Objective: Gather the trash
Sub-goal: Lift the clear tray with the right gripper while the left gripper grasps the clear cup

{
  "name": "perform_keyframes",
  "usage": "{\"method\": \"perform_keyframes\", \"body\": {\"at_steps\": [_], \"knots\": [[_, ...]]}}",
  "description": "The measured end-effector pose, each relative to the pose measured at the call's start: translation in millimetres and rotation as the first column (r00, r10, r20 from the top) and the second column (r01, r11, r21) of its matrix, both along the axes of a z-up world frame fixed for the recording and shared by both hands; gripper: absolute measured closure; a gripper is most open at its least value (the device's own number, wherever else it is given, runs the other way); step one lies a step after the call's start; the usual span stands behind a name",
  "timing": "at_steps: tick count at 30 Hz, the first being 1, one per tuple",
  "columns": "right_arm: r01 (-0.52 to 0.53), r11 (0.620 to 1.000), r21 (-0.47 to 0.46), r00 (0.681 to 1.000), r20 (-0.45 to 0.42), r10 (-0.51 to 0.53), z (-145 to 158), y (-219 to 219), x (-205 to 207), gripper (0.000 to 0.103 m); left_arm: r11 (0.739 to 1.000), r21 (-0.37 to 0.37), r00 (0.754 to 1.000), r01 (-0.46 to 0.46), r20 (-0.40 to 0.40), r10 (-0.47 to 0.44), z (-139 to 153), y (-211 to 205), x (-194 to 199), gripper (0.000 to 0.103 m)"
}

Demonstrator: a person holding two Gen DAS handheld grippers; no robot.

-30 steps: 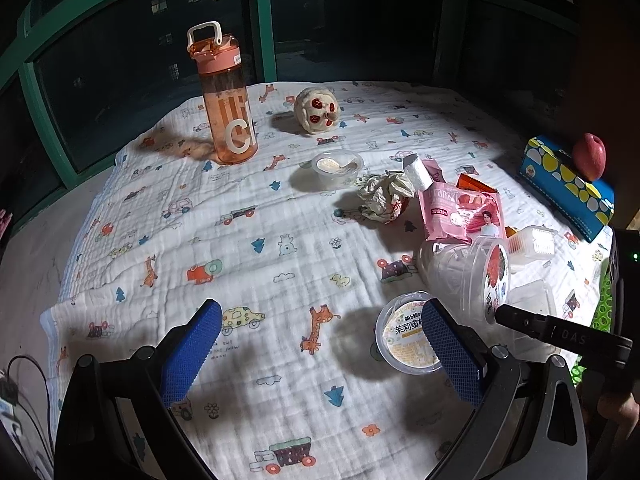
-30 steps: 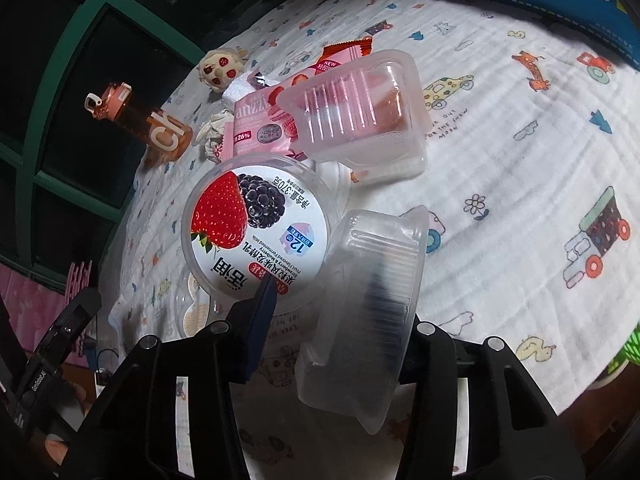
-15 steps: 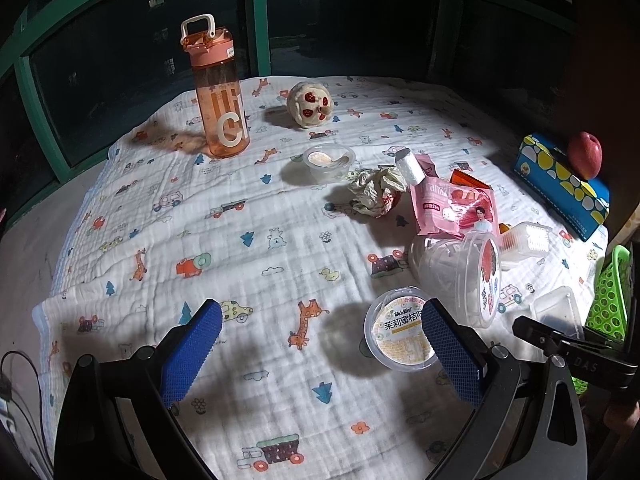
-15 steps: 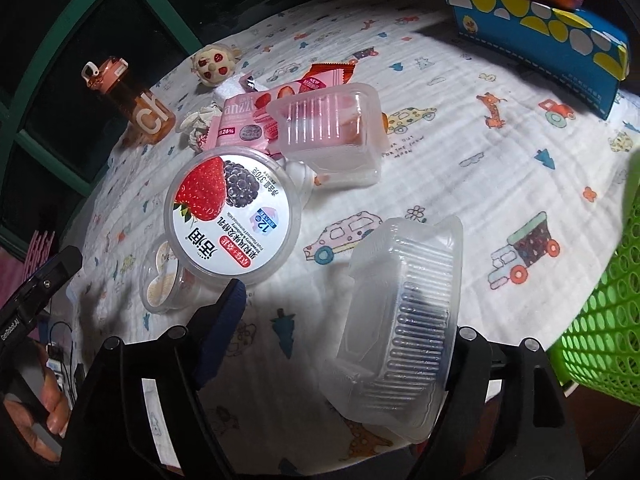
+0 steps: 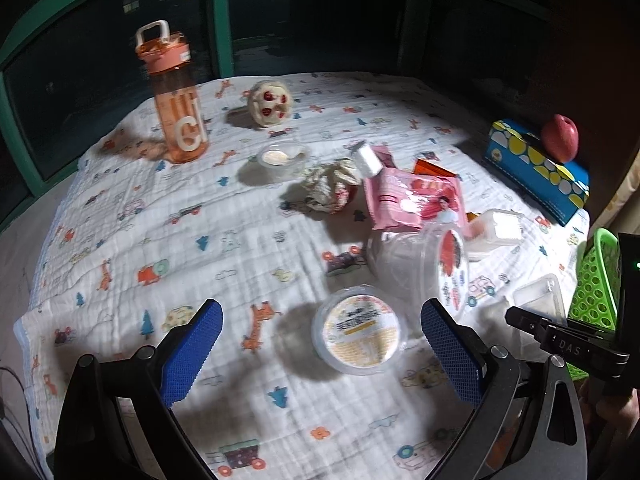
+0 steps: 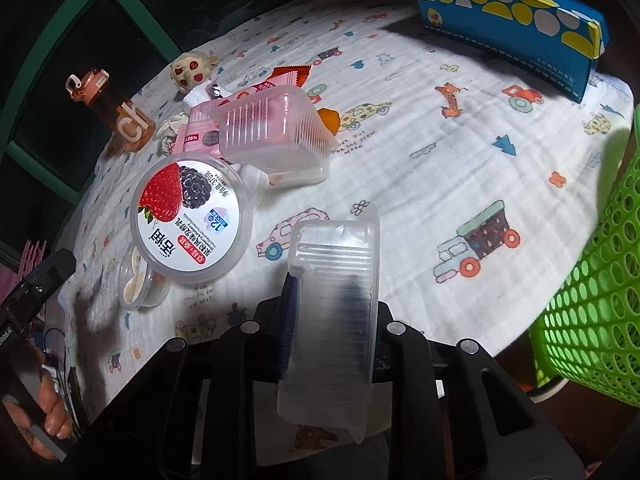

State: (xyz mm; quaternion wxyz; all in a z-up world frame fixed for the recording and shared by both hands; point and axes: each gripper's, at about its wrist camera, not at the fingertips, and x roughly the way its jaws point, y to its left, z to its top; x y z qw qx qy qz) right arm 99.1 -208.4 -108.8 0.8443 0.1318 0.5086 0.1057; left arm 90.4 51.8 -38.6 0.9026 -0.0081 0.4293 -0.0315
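The clear plastic tray (image 6: 334, 320) stands on edge between the closed right tongs (image 6: 332, 312), long axis pointing forward, above the counter (image 6: 460, 168) edge near the green basket (image 6: 596, 292). Only the left view shows the left tongs (image 5: 320, 354), wide open and holding nothing, over the small yellow-lidded cup (image 5: 360, 330).

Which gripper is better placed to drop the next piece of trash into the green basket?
Right: the right gripper is shut on the clear plastic tray beside the green basket; the left gripper is open, empty.
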Motion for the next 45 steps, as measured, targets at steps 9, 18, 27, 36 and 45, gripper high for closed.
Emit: {"method": "perform_keyframes", "body": {"at_steps": [9, 18, 27, 36, 45], "knots": [[0.000, 0.999, 0.039, 0.999, 0.045, -0.002, 16, -7, -8, 0.080, 0.990, -0.024, 0.990, 0.137, -0.024, -0.137, -15, -44, 17, 0.008], [0.010, 0.999, 0.053, 0.996, 0.092, -0.015, 36, -21, -17, 0.080, 0.987, -0.050, 0.985, 0.155, -0.071, -0.158, -31, -59, 52, 0.033], [0.020, 0.998, 0.055, 0.993, 0.118, -0.026, 47, -34, -26, 0.080, 0.972, -0.142, 0.979, 0.189, -0.054, -0.199, -29, -59, 53, 0.061], [0.065, 0.996, 0.055, 0.988, 0.139, -0.073, 56, -57, -41, 0.080, 0.957, -0.165, 0.970, 0.237, -0.019, -0.244, -10, -66, 34, 0.082], [0.104, 0.993, 0.057, 0.980, 0.166, -0.112, 64, -78, -55, 0.080, 0.950, -0.184, 0.966, 0.254, -0.003, -0.259, 0, -69, 23, 0.082]]}}
